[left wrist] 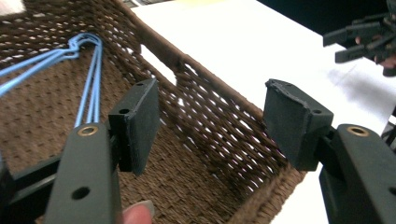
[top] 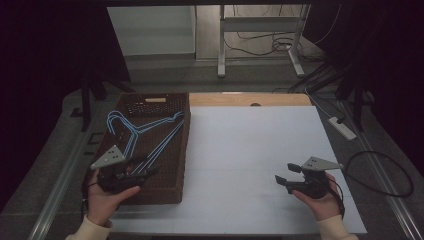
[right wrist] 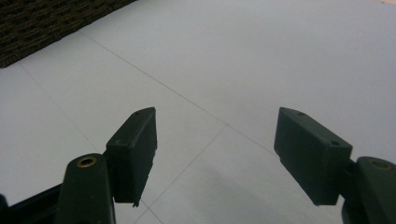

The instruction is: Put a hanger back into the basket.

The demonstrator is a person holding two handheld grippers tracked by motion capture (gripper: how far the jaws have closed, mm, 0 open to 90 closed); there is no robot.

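The left tool (top: 134, 172) hangs over the near end of the brown woven basket (top: 176, 165), held in the person's left hand (top: 107, 197). Its jaws stand spread wide with nothing between them; in the left gripper view, the basket's woven floor and right-hand wall show through the gap. The blue wire hangers (top: 142, 135) lie inside the basket, just ahead of this tool and a little to its left, their long legs running toward it and their hooks at the far end. The tool's pads (left wrist: 140, 123) are clear of the wires, near but not touching.

The right tool (top: 286, 175) sits well apart, out over the bare white counter (top: 250, 145), gripped in the right hand (top: 320, 197) and pointing across toward the basket. Its jaws are also spread, with nothing held; only the counter surface shows between them. The basket lies ahead and to the left of that tool, at some distance.
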